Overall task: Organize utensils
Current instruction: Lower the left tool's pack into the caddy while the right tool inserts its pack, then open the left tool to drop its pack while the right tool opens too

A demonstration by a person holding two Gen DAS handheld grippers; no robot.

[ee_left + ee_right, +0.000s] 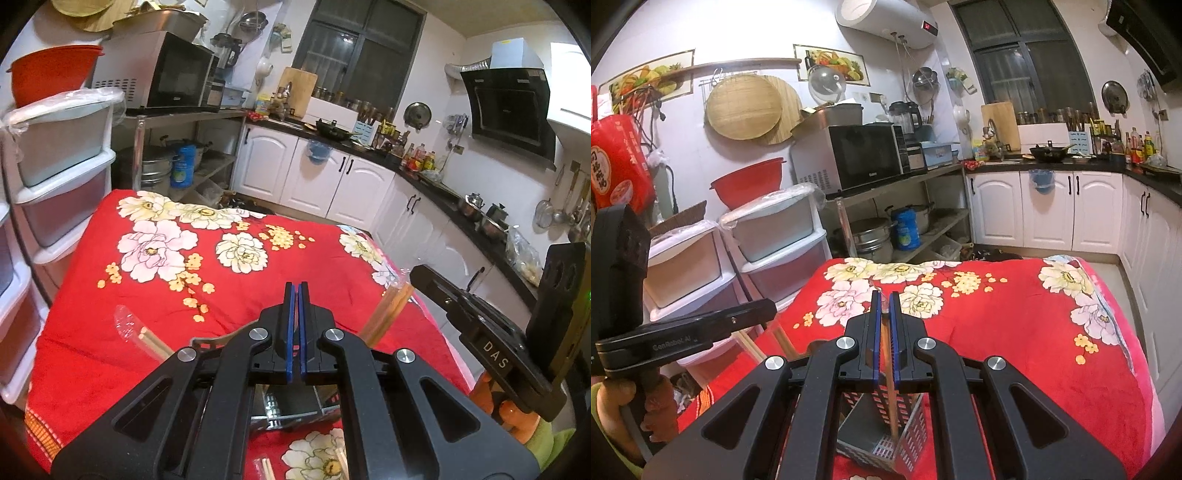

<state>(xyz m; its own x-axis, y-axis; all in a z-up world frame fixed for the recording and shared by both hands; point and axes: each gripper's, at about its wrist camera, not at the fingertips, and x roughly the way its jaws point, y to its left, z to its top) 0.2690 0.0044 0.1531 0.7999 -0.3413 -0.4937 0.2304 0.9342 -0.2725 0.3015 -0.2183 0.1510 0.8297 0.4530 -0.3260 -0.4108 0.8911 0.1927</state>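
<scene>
My right gripper (885,295) is shut on a pair of wooden chopsticks in a clear plastic sleeve (889,376). Their lower end hangs over a perforated metal utensil holder (908,439) on the red flowered cloth (1015,350). In the left wrist view the same wrapped chopsticks (384,314) stick up at the right, held by the right gripper body (480,325). My left gripper (296,286) is shut and empty above the holder (291,406). Another wrapped pair (147,334) lies at the left. More chopstick ends (267,469) show at the bottom edge.
White plastic drawers (783,243) stand along the table's left side. A metal shelf with a microwave (864,155) and pots stands behind the table. White cabinets (332,177) and a crowded black counter run along the back and right.
</scene>
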